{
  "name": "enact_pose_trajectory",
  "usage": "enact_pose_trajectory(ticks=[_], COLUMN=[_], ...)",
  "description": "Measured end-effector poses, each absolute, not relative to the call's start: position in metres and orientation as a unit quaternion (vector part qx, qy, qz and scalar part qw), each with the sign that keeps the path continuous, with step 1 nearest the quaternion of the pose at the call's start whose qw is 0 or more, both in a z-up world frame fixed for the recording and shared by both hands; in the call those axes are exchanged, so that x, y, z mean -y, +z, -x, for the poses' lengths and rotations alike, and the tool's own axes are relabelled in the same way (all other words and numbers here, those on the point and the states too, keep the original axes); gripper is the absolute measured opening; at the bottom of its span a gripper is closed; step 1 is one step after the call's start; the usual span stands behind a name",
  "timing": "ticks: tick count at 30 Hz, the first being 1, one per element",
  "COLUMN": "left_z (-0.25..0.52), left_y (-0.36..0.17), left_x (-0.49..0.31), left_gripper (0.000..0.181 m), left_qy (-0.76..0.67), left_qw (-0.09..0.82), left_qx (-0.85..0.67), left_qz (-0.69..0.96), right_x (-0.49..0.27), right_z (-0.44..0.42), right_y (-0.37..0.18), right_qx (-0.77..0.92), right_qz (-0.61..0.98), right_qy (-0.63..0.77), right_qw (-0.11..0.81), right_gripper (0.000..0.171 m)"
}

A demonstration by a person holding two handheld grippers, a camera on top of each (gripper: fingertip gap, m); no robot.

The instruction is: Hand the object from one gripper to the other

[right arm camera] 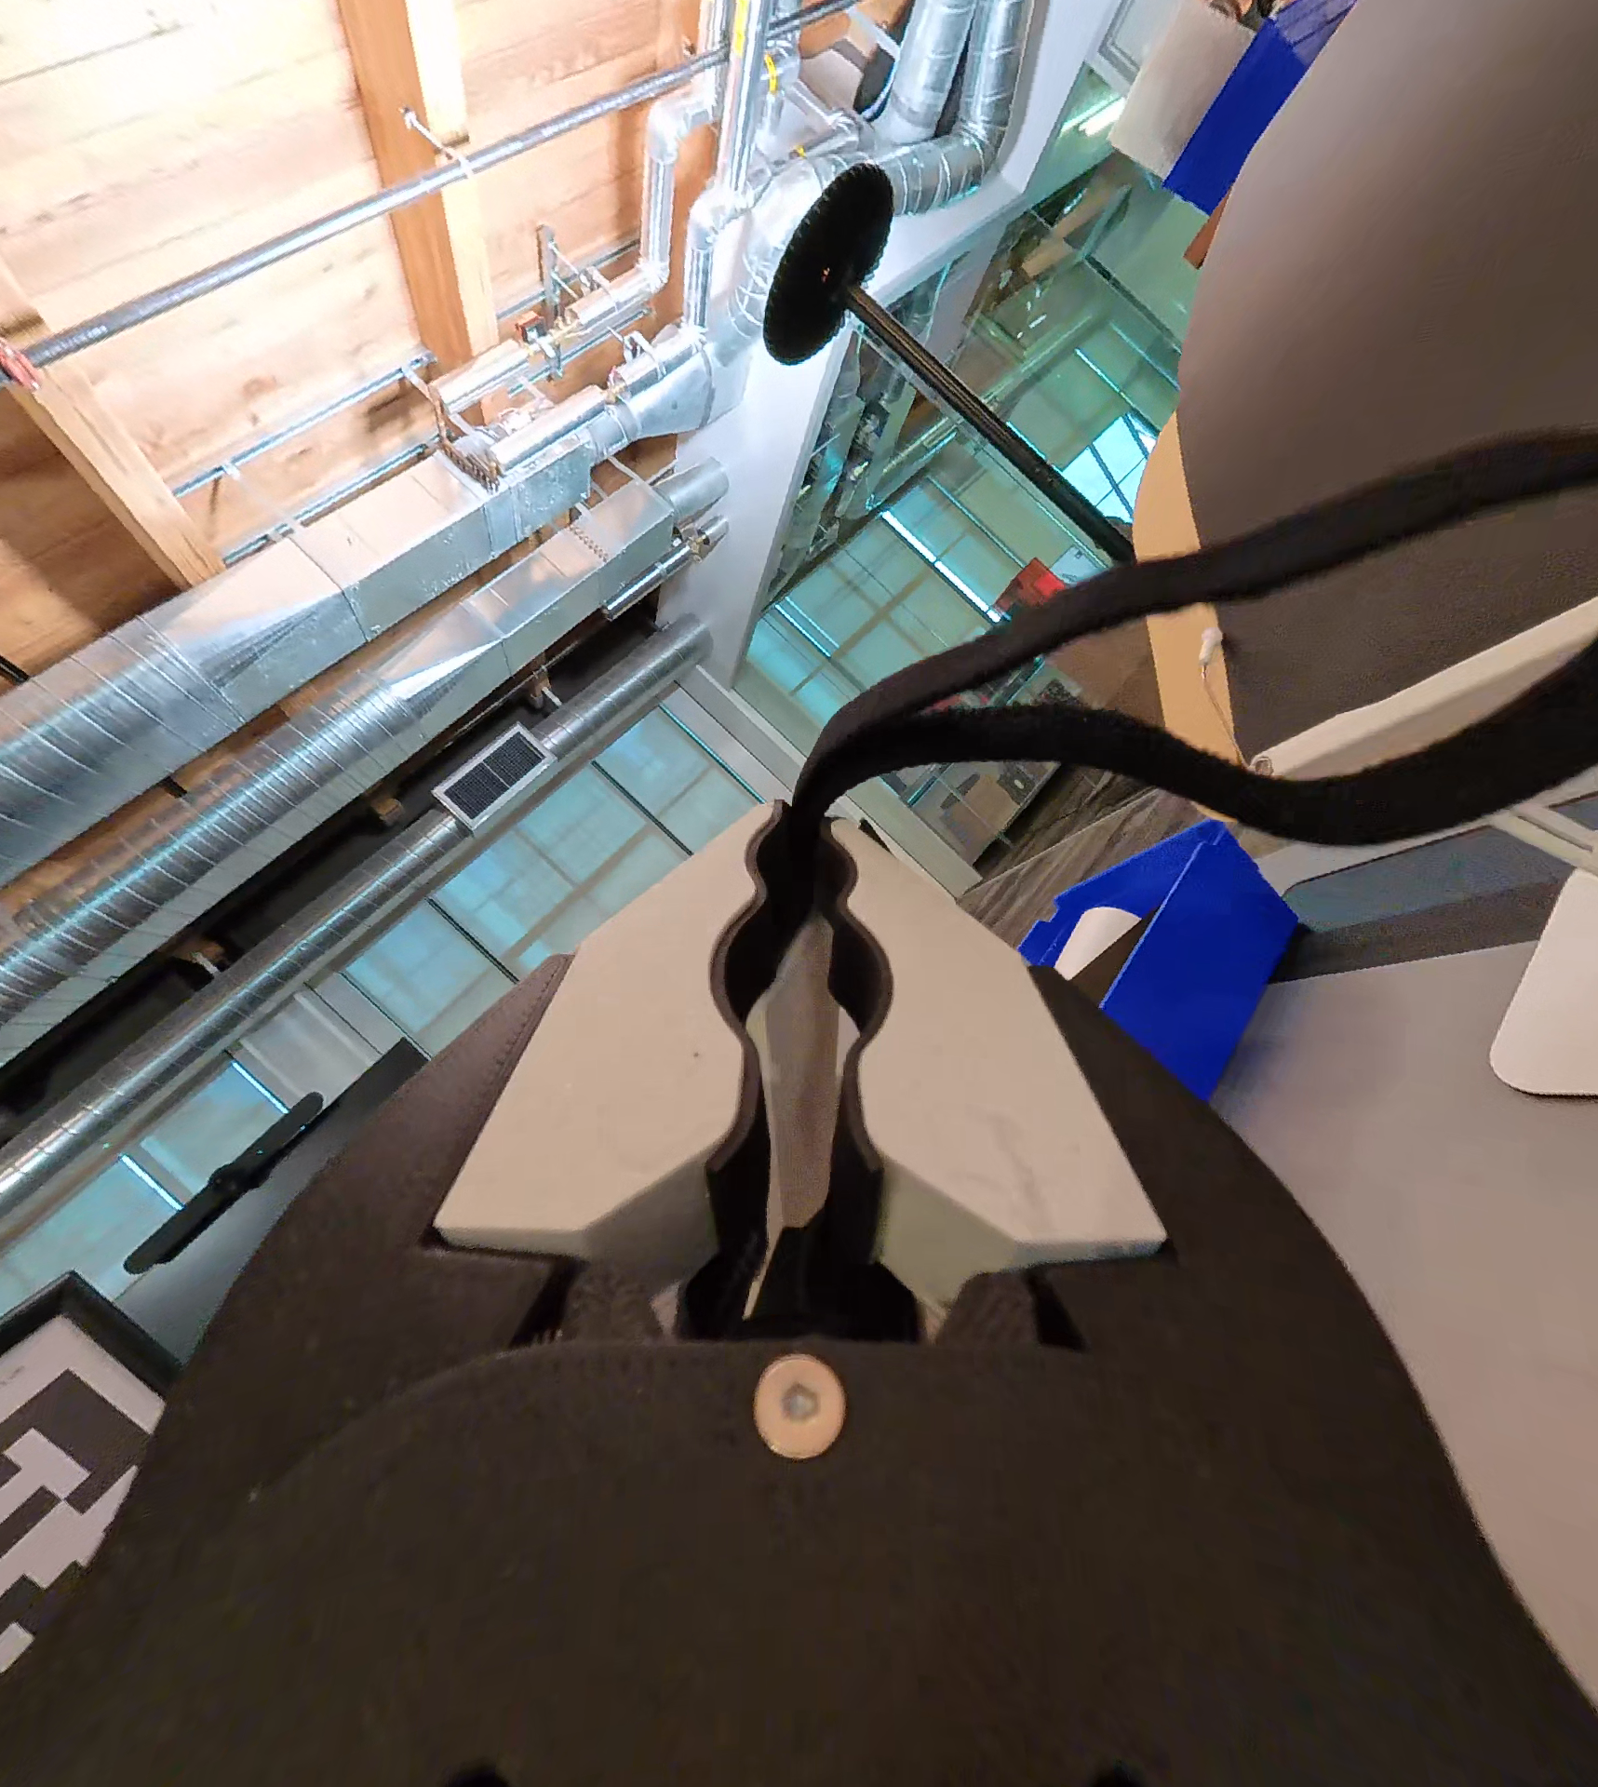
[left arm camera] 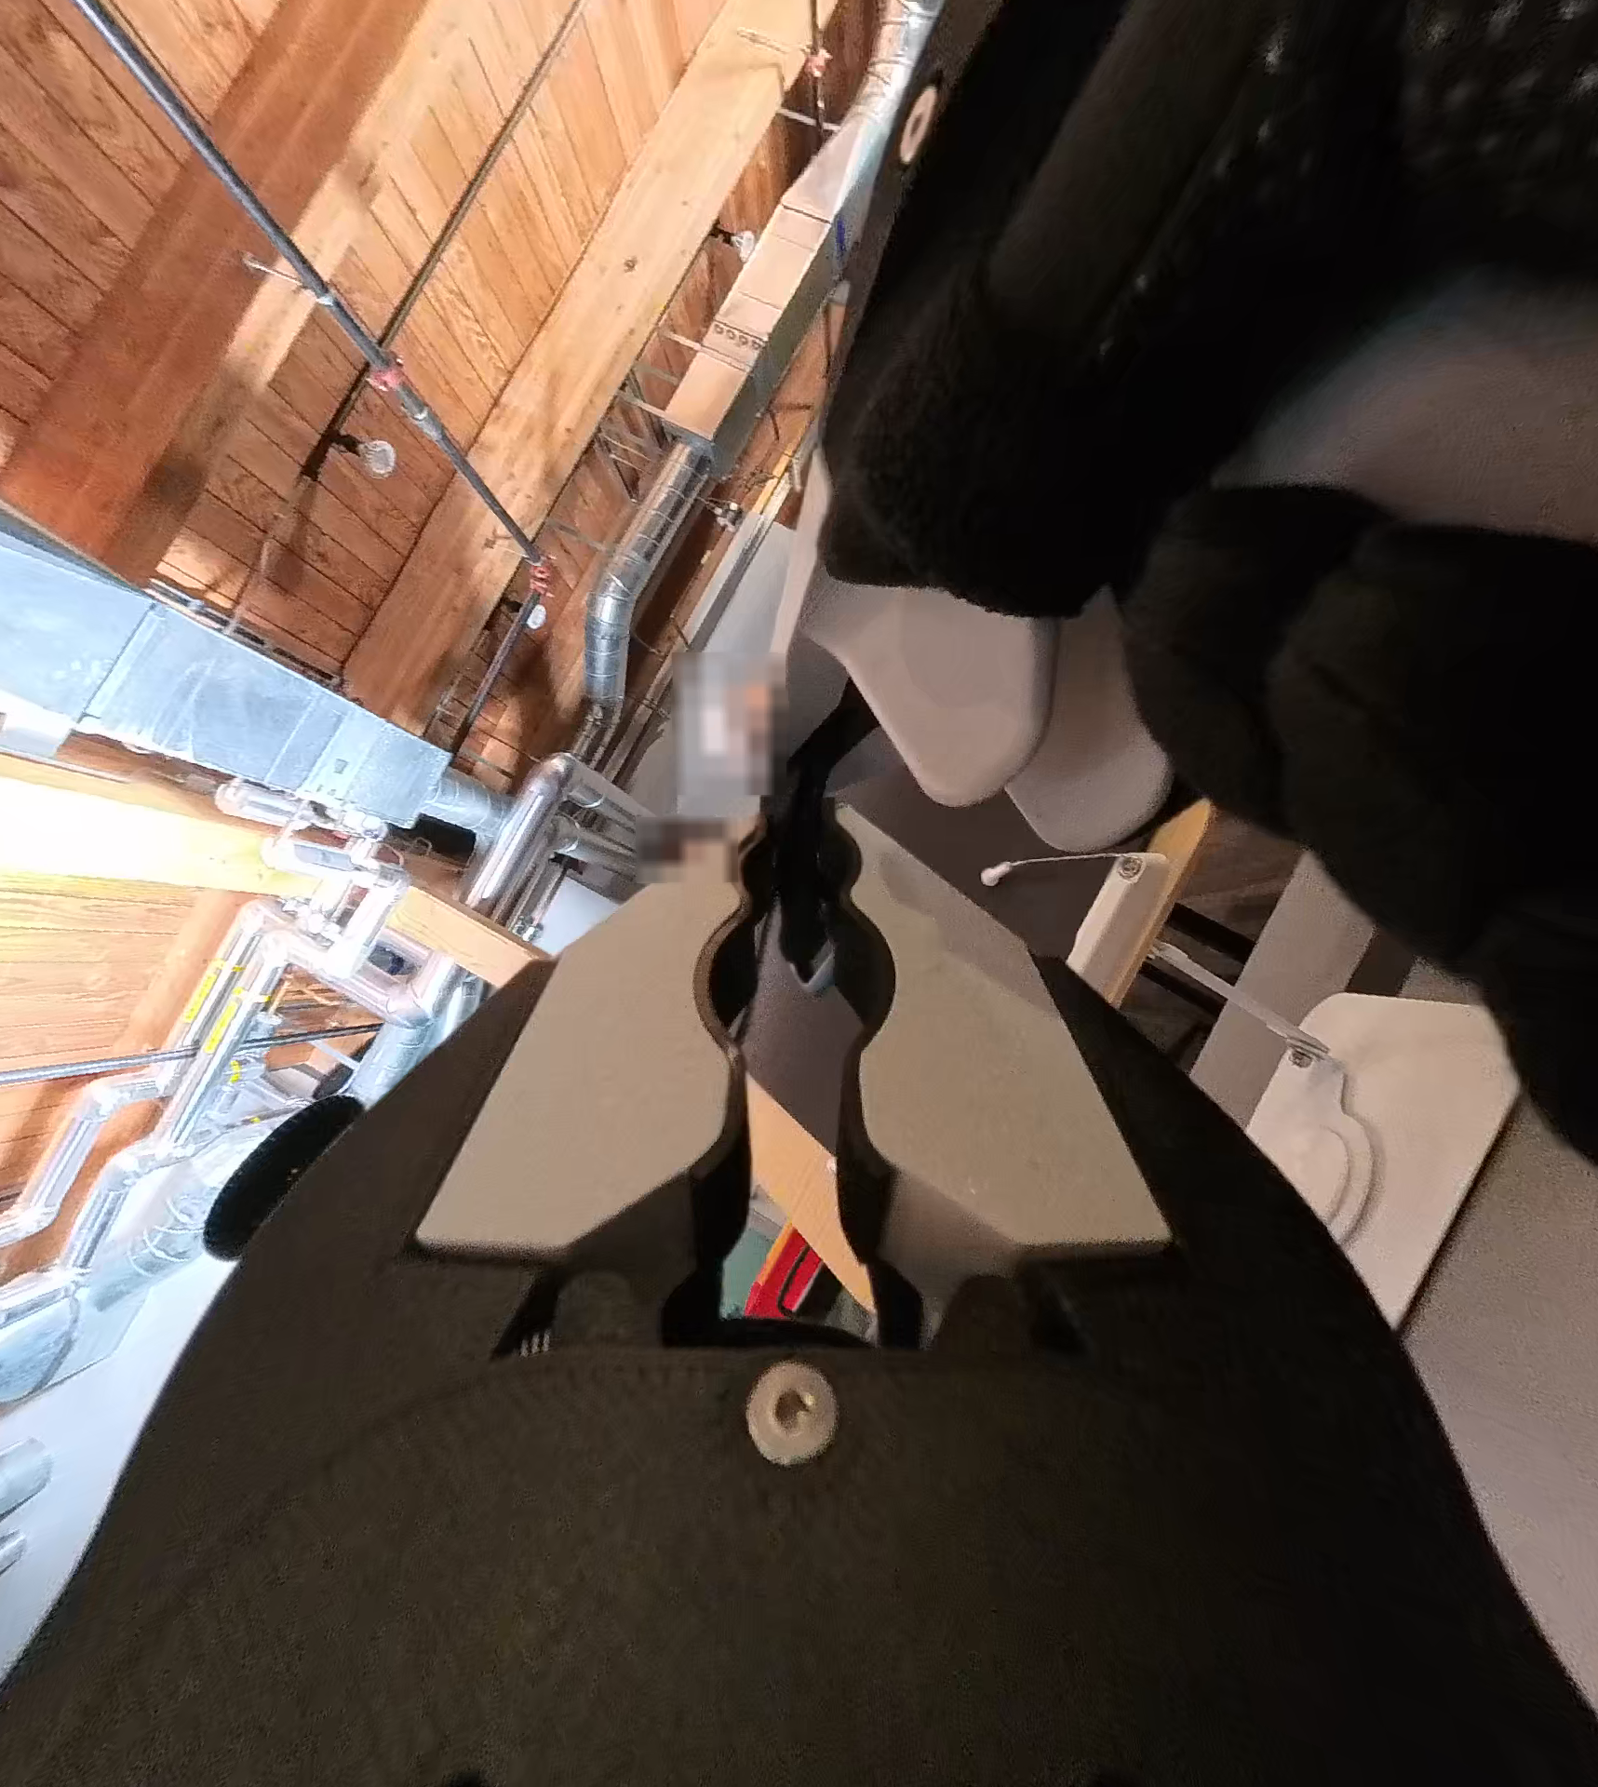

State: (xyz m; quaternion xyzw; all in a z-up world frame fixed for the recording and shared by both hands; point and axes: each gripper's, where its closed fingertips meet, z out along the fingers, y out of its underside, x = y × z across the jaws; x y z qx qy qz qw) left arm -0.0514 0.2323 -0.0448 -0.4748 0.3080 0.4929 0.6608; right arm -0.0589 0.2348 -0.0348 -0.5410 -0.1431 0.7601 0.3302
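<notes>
- Your right gripper [right arm camera: 799,836] has its grey fingers [right arm camera: 650,1054] pressed almost together, pinching a black strap [right arm camera: 1191,619] right at the tips.
- From that pinch the strap rises up and to the right, curls into an open loop against the grey surface [right arm camera: 1472,290] far right, then doubles back down along its fuzzy side.
- Your left gripper [left arm camera: 790,875] has its tips drawn in close around a dark strap end [left arm camera: 799,870]; you cannot tell from this view whether they actually bite on it.
- Just beyond those tips, the other gripper's pale fingers [left arm camera: 959,696] come in from the upper right, and the strap hangs from them down into your left gripper's gap.
- A black sleeve [left arm camera: 1414,774] fills the right side of the left wrist view, close to the camera.
- To the right lies a white stand base [right arm camera: 1597,977] with a blue bin [right arm camera: 1172,957] beside it.
- Farthest off, silver ducts [right arm camera: 224,658] run beneath a wood ceiling [left arm camera: 195,242].
</notes>
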Motion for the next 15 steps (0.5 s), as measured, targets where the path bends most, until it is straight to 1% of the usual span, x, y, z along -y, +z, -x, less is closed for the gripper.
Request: enact_pose_trajectory(ticks=[1, 3, 4, 5, 6, 7, 8, 9, 10, 11, 12, 14, 15], left_z=[0.051, 0.052, 0.055, 0.059, 0.063, 0.068, 0.073, 0.08, 0.086, 0.088, 0.093, 0.104, 0.105], left_y=[-0.046, -0.048, -0.049, -0.051, -0.051, -0.052, -0.057, -0.061, -0.059, -0.062, -0.067, -0.067, -0.072], left_x=[-0.233, -0.234, -0.236, -0.237, -0.238, -0.239, -0.24, -0.241, -0.24, -0.238, -0.236, -0.23, -0.226], left_gripper=[0.005, 0.003, 0.002, 0.002, 0.001, 0.001, 0.001, 0.001, 0.001, 0.001, 0.002, 0.001, 0.001], left_qy=[0.489, 0.486, 0.478, 0.47, 0.466, 0.458, 0.442, 0.434, 0.431, 0.404, 0.38, 0.379, 0.345], left_qw=[0.658, 0.648, 0.64, 0.628, 0.615, 0.6, 0.576, 0.547, 0.53, 0.512, 0.481, 0.426, 0.4], left_qx=[-0.312, -0.321, -0.325, -0.331, -0.338, -0.347, -0.367, -0.382, -0.391, -0.409, -0.423, -0.453, -0.466], left_qz=[0.479, 0.491, 0.506, 0.525, 0.539, 0.556, 0.582, 0.605, 0.617, 0.638, 0.667, 0.685, 0.71], right_x=[-0.236, -0.237, -0.237, -0.238, -0.237, -0.239, -0.242, -0.24, -0.232, -0.225, -0.22, -0.211, -0.205], right_z=[0.059, 0.059, 0.06, 0.062, 0.066, 0.067, 0.065, 0.066, 0.066, 0.064, 0.061, 0.059, 0.057], right_y=[-0.035, -0.036, -0.038, -0.041, -0.047, -0.052, -0.058, -0.065, -0.07, -0.07, -0.073, -0.09, -0.1], right_qx=[0.144, 0.15, 0.158, 0.17, 0.187, 0.202, 0.22, 0.253, 0.285, 0.305, 0.329, 0.4, 0.437], right_qz=[0.542, 0.544, 0.547, 0.553, 0.562, 0.569, 0.572, 0.577, 0.572, 0.559, 0.554, 0.562, 0.563], right_qy=[0.758, 0.755, 0.751, 0.746, 0.741, 0.732, 0.72, 0.705, 0.708, 0.72, 0.717, 0.673, 0.65], right_qw=[0.332, 0.335, 0.335, 0.33, 0.318, 0.315, 0.327, 0.325, 0.301, 0.276, 0.268, 0.269, 0.263], right_gripper=[0.001, 0.002, 0.007, 0.027, 0.051, 0.059, 0.054, 0.054, 0.062, 0.061, 0.058, 0.054, 0.051])
